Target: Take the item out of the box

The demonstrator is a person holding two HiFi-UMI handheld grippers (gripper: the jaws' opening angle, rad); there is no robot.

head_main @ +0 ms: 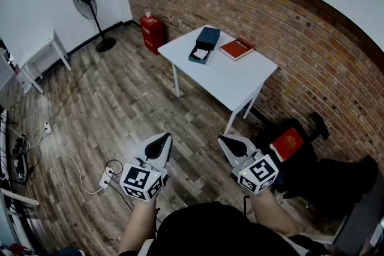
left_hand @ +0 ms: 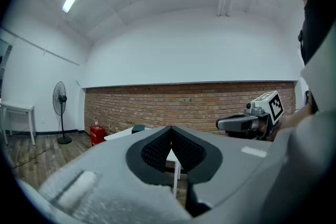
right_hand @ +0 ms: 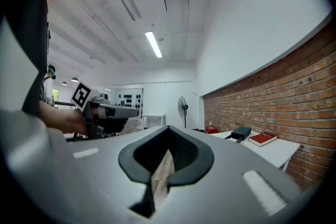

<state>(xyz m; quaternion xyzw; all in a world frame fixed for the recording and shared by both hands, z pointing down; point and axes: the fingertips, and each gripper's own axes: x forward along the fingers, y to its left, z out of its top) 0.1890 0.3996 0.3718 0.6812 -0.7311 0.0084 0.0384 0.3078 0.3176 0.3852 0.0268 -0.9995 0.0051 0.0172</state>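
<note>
The left gripper [head_main: 162, 139] sits at lower centre of the head view, clenched on nothing, its jaws together. The right gripper [head_main: 227, 141] is beside it, also closed and empty. Both are well apart from the white table [head_main: 228, 82] at upper centre. The box [head_main: 204, 45] lies open there, with a white item [head_main: 200, 54] in its nearer end. A red book [head_main: 236, 48] lies just right of it.
</note>
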